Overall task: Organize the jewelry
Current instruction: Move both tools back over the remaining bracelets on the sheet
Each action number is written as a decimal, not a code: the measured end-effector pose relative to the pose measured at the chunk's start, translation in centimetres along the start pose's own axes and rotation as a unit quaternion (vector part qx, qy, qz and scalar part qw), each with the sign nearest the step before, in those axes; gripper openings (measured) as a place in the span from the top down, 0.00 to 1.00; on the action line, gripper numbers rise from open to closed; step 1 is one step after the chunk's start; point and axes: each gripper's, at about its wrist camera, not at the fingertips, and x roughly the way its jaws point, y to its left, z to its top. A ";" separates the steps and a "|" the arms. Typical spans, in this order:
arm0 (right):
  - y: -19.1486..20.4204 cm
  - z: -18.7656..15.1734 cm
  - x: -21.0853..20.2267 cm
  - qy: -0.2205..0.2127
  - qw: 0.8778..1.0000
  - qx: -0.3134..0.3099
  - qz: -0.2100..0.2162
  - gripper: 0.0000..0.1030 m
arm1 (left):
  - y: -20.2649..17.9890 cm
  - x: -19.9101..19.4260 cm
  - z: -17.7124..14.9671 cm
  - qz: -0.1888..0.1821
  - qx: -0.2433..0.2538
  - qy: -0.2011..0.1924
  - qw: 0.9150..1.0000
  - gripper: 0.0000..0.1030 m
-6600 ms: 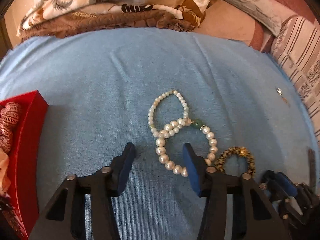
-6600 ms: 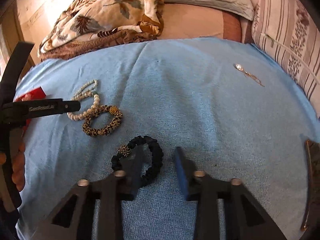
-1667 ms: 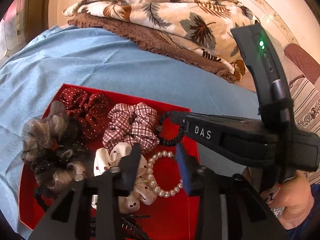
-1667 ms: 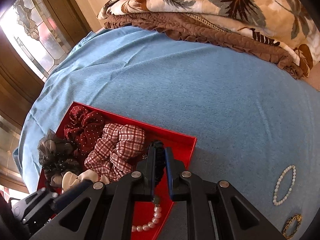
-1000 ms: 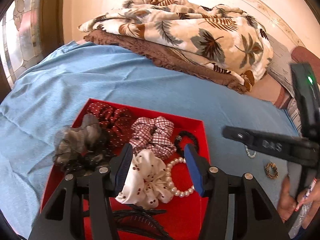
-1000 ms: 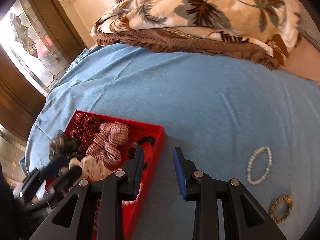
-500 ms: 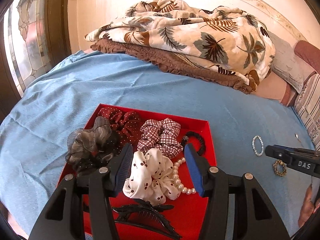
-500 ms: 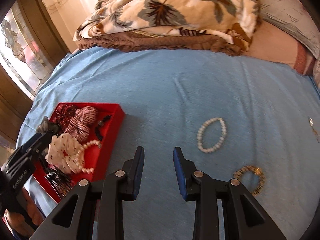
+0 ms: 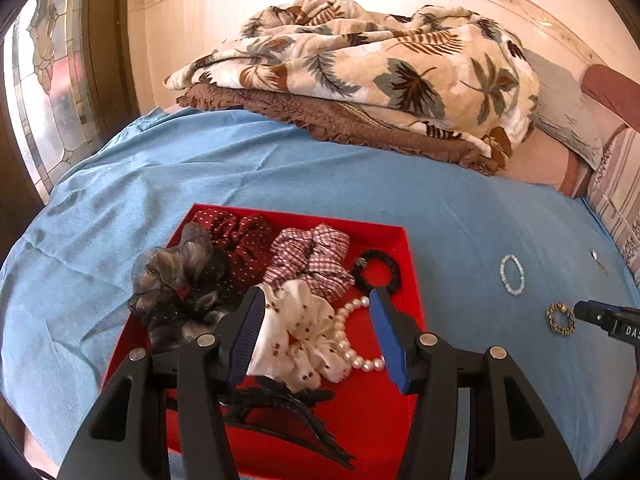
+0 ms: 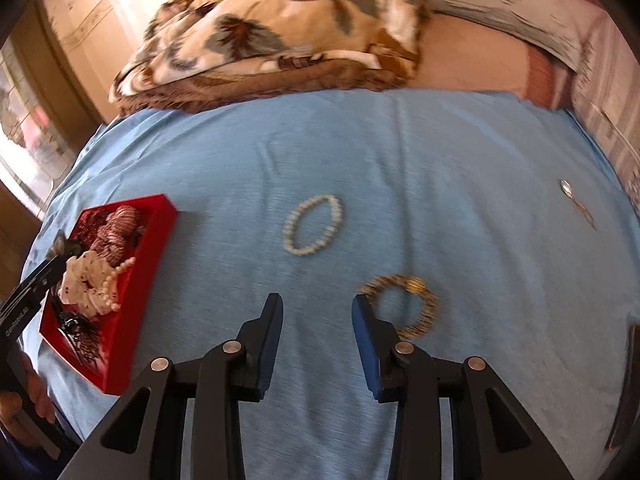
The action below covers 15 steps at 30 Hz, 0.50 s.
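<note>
A red tray (image 9: pixel 412 280) on the blue bedspread holds several scrunchies, a black beaded bracelet (image 9: pixel 394 270), a large pearl bracelet (image 9: pixel 352 350) and a black hair claw (image 9: pixel 288 400). My left gripper (image 9: pixel 316 336) hangs open above the tray's contents, gripping nothing. In the right wrist view my right gripper (image 10: pixel 317 304) hovers over bare bedspread with its jaws opening and nothing between them. A gold-and-black bracelet (image 10: pixel 430 312) lies just right of its right fingertip. A small pearl bracelet (image 10: pixel 304 252) lies farther ahead. The tray (image 10: pixel 160 236) sits far left.
A folded leaf-print blanket (image 9: pixel 360 64) on a brown quilt lies at the back of the bed. Pillows (image 9: pixel 568 120) are stacked at the right. A small silver pendant (image 10: pixel 566 188) lies far right on the bedspread. A hand (image 10: pixel 36 396) holds the left gripper's handle at the left edge.
My right gripper has swung right, away from the tray to the loose bracelets, and its jaws have widened. The black bracelet it carried earlier lies in the tray. The left gripper has barely shifted.
</note>
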 end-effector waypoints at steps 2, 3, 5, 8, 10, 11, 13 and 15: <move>-1.8 -0.6 -0.3 -0.003 1.000 0.014 -0.003 0.62 | -0.7 -0.6 -0.3 -0.007 0.008 -0.005 1.000 0.48; -2.7 -0.9 -0.4 -0.004 1.000 0.023 -0.003 0.62 | -1.0 -1.0 -0.4 -0.010 0.012 -0.008 1.000 0.48; -4.3 -1.3 -0.5 -0.007 0.999 0.035 -0.002 0.62 | -1.8 -1.6 -0.5 -0.020 0.018 -0.012 1.000 0.48; -6.3 -2.0 -0.4 -0.009 0.999 0.042 -0.004 0.62 | -3.2 -2.0 -0.1 -0.043 0.017 -0.004 0.999 0.48; -7.3 -2.3 0.1 -0.009 0.999 0.044 -0.002 0.62 | -4.7 -2.0 0.4 -0.062 0.024 0.007 0.998 0.48; -7.7 -2.4 0.3 -0.010 0.999 0.046 0.001 0.62 | -5.5 -2.0 0.6 -0.066 0.030 0.009 0.997 0.48; -8.5 -2.6 0.9 -0.015 0.998 0.053 0.010 0.62 | -7.6 -1.7 1.1 -0.071 0.043 0.016 0.996 0.48; -9.0 -2.8 1.6 -0.017 0.998 0.056 0.019 0.62 | -9.5 -1.1 1.6 -0.080 0.051 0.026 0.995 0.48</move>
